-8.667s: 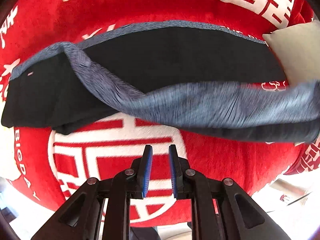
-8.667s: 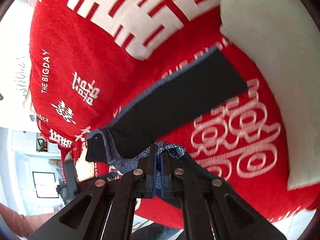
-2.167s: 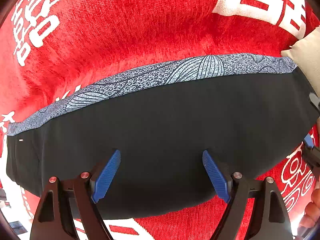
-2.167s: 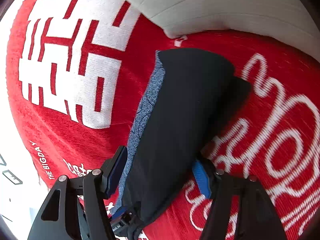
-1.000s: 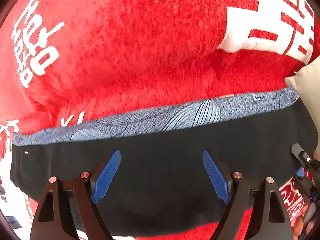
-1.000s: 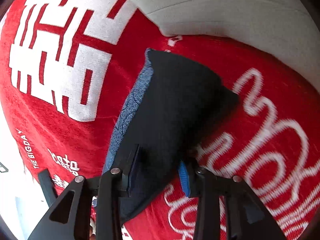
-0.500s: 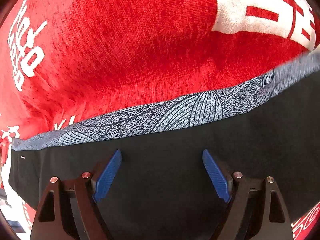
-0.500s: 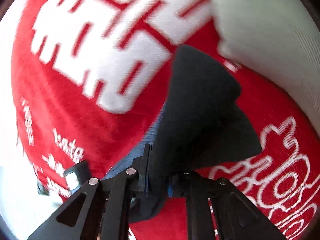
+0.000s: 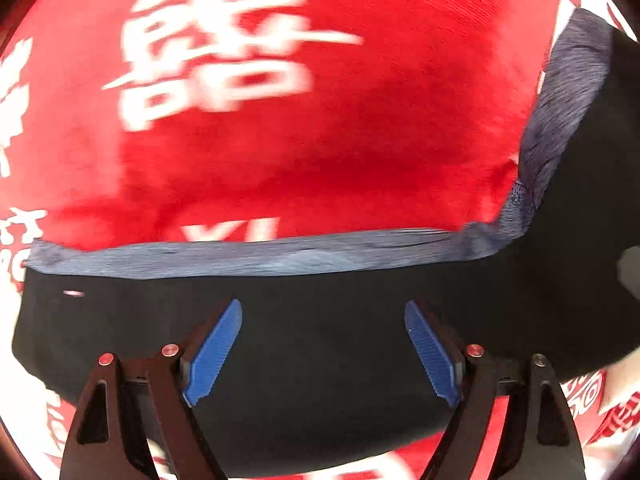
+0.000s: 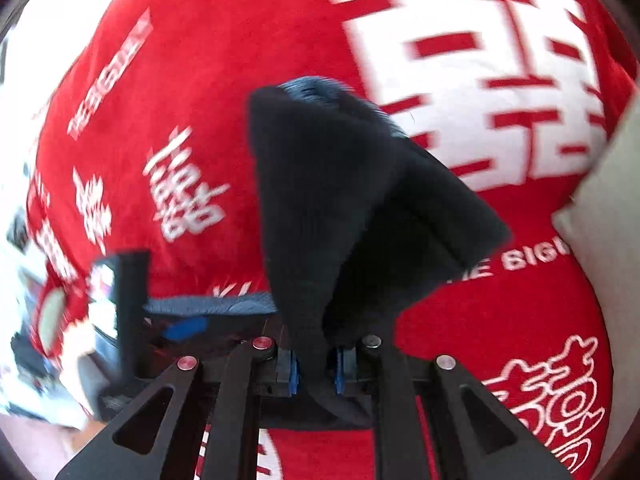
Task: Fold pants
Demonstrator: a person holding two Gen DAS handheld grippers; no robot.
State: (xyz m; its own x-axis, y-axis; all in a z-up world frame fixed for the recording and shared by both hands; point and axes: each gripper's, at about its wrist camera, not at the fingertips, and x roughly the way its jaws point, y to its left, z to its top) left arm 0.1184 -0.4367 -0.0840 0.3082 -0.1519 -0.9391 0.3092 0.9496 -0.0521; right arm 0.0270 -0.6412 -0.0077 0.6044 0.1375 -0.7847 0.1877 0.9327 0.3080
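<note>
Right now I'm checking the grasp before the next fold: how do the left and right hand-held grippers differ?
The left hand-held gripper is open, its blue pads spread wide over the pants and pinching nothing; the right hand-held gripper is shut on the pants. Under the left the fabric lies flat on the red blanket; the right has its end raised and bunched. Both have blue pads on black fingers.

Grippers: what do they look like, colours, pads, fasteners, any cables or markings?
Both match. The left gripper and right gripper have matte black angular linkage arms with triangular cut-outs, round silver pivot screws, and blue ribbed pads on the fingers. No cables or printed markings are visible on them in either wrist view.
</note>
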